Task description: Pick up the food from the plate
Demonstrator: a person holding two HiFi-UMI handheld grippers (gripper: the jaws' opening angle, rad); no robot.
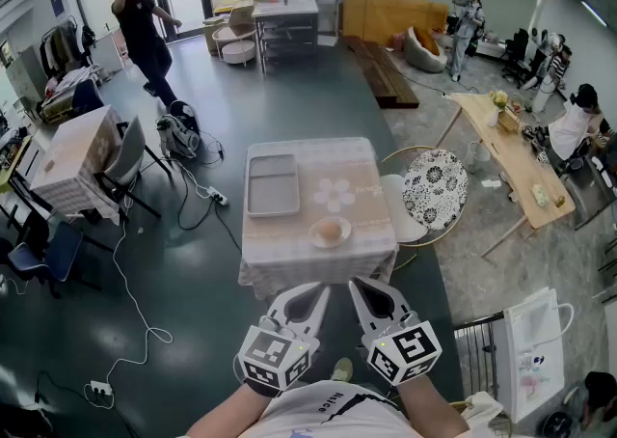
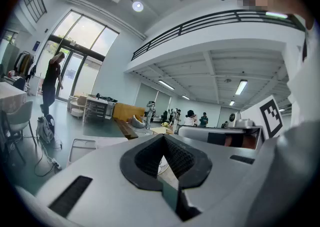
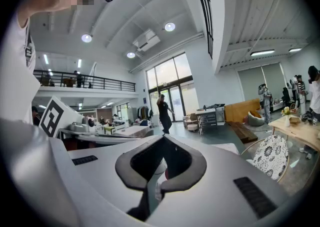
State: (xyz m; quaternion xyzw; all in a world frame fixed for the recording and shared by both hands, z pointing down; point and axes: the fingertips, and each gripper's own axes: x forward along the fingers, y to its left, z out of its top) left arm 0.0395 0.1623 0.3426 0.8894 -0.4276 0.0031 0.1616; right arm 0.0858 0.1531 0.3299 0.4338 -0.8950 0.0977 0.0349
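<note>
Head view, looking steeply down: a small table (image 1: 359, 233) w/ a pale cloth. Near its front edge, a white plate (image 1: 315, 237) holds one round tan piece of food (image 1: 330, 231). A grey tray (image 1: 253, 185) lies flat at the table's back left, apart from the plate, its bed showing bare grey. The left claw (image 1: 319, 290) and right claw (image 1: 356, 286) hang side by side just off the table's near edge, short of the plate. Both claws are clenched, tips meeting, gripping nothing.

Round tan food (image 1: 330, 229) centred on white plate (image 1: 315, 237) (table's near edge).
</note>
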